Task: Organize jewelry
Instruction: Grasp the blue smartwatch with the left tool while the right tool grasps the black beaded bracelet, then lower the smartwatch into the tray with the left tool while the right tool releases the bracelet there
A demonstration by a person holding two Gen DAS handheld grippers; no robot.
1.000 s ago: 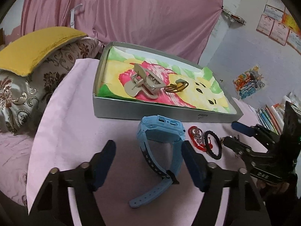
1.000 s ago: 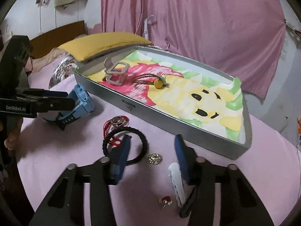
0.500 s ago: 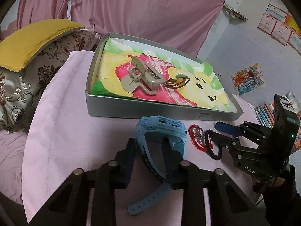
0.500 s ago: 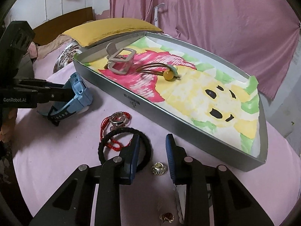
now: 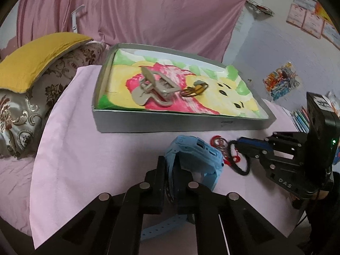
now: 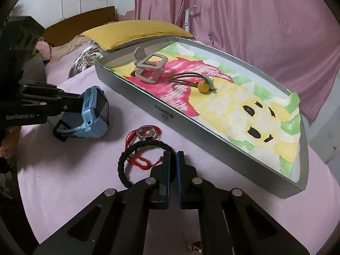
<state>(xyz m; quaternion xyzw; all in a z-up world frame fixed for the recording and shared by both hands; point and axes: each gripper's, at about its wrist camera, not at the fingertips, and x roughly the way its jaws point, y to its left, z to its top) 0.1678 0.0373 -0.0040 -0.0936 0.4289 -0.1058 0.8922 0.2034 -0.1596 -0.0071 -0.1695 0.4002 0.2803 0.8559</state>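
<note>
Left wrist view: left gripper (image 5: 172, 167) clamped on the blue watch (image 5: 197, 155), strap pinched between the pads, watch body lifted against the pink cloth (image 5: 85, 148). Just right of it, right gripper (image 5: 235, 146) nipped onto the black band (image 5: 240, 165), red cord (image 5: 216, 142) tangled beside it. From the right wrist – pads nearly touching, black band's far rim caught between the tips. Behind, grey tray (image 6: 191, 125) on the cloth, beige claw clip (image 6: 148, 68) and amber-bead hair tie (image 6: 199, 82) lying inside – apart from the watch.
</note>
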